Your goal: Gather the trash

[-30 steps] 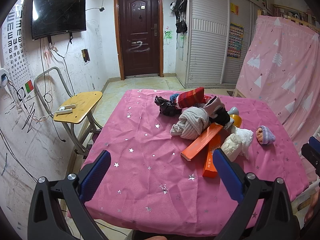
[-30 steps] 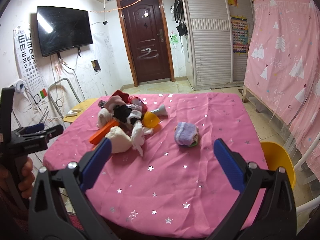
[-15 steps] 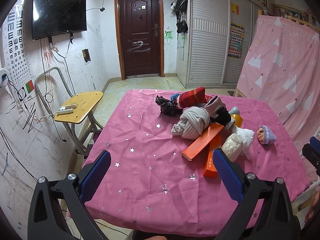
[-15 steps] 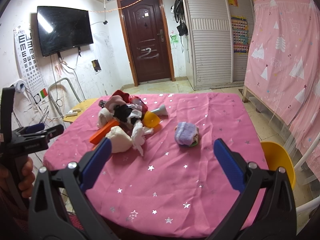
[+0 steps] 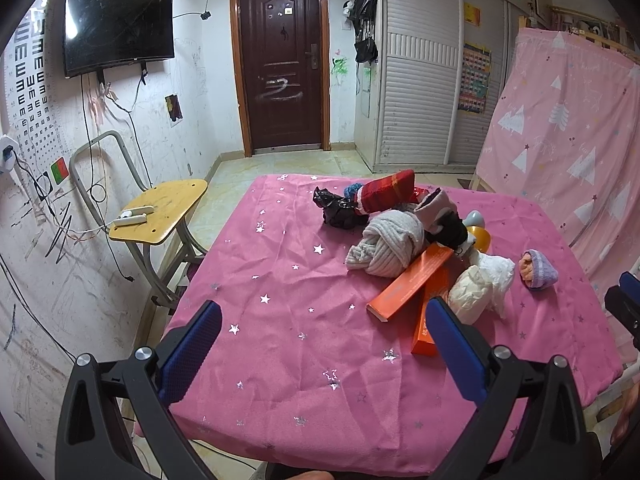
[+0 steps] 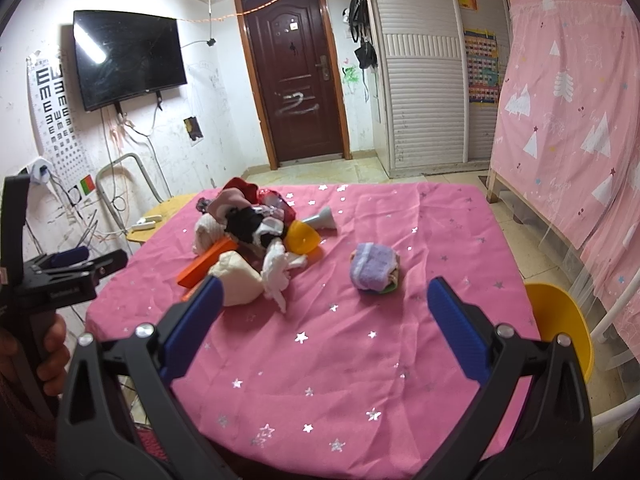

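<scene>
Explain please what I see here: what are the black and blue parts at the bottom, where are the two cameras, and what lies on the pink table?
There is no robot. A person holds a hand clamp in each hand, and each clamp carries a wide-angle camera that looks forward along its two blue fingers.

The left tool frames one picture and the right tool the other. Both are open and hold nothing. The right view also shows the left tool from the side, with the hand gripping it.

On the table lies a pile: a grey sock bundle, two orange boxes, a white wad, a black bag. A purple bundle lies apart from the pile.
</scene>
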Available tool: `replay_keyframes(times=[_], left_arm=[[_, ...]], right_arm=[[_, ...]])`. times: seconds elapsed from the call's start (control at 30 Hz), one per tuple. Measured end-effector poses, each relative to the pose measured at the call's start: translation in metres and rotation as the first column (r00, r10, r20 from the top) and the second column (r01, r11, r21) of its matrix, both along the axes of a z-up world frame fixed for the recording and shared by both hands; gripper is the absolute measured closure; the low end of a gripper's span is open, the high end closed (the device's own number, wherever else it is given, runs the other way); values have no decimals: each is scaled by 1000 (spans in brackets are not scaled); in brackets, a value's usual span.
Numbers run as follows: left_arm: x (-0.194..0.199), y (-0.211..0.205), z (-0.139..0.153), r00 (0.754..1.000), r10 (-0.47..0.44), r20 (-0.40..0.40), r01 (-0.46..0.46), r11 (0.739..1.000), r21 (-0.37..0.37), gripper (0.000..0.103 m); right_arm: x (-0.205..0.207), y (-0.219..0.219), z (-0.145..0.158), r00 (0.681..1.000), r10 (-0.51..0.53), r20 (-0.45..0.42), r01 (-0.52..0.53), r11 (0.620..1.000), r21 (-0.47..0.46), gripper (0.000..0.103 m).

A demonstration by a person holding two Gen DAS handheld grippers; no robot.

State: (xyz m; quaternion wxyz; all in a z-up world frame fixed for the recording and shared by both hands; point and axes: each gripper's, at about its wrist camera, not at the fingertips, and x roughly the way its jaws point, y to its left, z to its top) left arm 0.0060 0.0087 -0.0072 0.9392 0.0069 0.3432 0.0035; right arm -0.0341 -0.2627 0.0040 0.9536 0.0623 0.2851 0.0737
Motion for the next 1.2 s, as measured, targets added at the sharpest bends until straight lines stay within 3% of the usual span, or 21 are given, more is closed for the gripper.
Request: replay_keyframes(times=[0.2, 0.47, 0.87, 1.0, 1.1, 1.2], left_arm=[[24, -1, -11, 999, 3, -49, -3, 1000, -1, 9], [67, -21, -33, 985, -88, -148, 85, 996, -27, 9], [139, -39, -40, 977, -105, -184, 103, 994, -23, 11], [156, -45, -47, 962, -168, -215, 156, 985, -71, 27], [169, -46, -58, 937, -242, -254, 202, 964, -172, 46], [170, -50, -61, 936, -263, -236, 226, 959, -172, 51]], right_arm=[[31, 2, -16, 999, 14, -49, -14, 1000, 2, 5], [69, -5, -41, 991, 14, -132, -15, 1000, -11, 5], [109, -26, -59, 978, 13, -206, -11, 1000, 10, 5], [118, -23, -64, 973, 28, -229, -27, 1000, 9, 5], [123, -20, -69, 968, 39, -247, -40, 999, 2, 5], [127, -19, -73, 964, 42, -264, -44, 999, -3, 5]])
